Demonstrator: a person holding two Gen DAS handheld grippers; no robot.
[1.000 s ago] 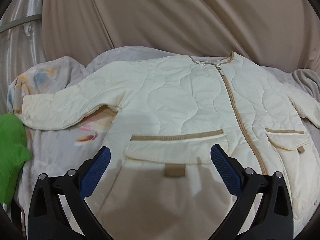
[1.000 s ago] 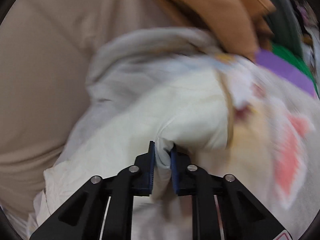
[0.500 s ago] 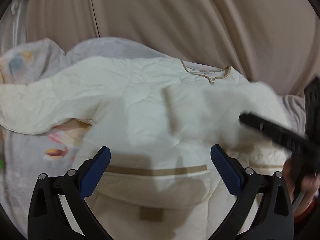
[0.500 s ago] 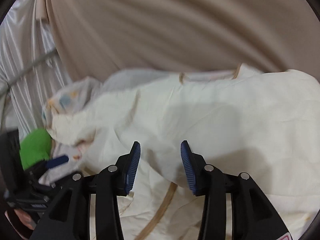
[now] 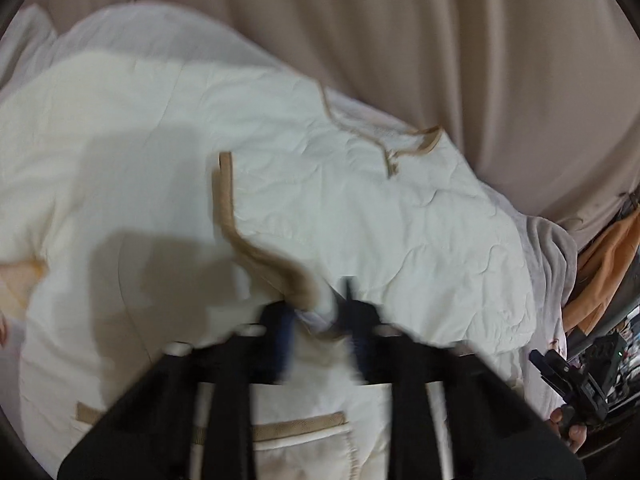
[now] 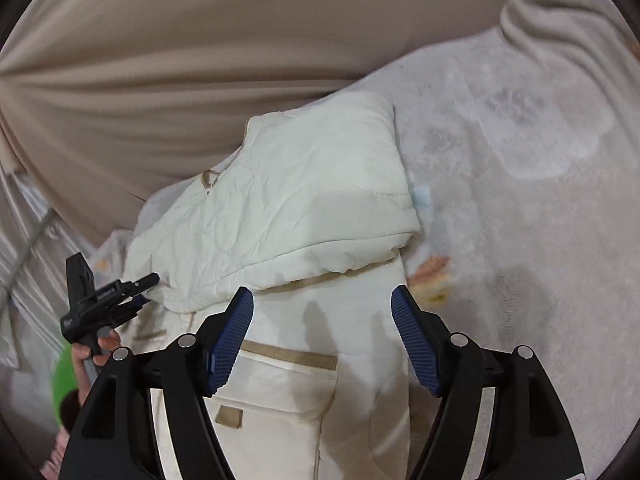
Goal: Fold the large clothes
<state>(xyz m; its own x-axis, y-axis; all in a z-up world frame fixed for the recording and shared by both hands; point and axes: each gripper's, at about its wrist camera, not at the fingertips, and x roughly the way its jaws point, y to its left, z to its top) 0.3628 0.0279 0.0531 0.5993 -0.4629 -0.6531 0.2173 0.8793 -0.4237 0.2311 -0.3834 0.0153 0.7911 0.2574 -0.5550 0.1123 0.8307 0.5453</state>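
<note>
left tongs (image 5: 320,320): pinching tan-trimmed cuff of cream jacket (image 5: 360,208) | right tongs (image 6: 322,340): spread wide, holding nothing, above jacket

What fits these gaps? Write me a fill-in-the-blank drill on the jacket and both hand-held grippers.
1. The left hand-held gripper is shut on the jacket's ____ cuff.
2. The right hand-held gripper has its jaws ____.
3. The sleeve lies folded ____ the jacket's body.
4. The pocket has ____ trim.

Missing words: tan-edged; open; over; tan
</note>
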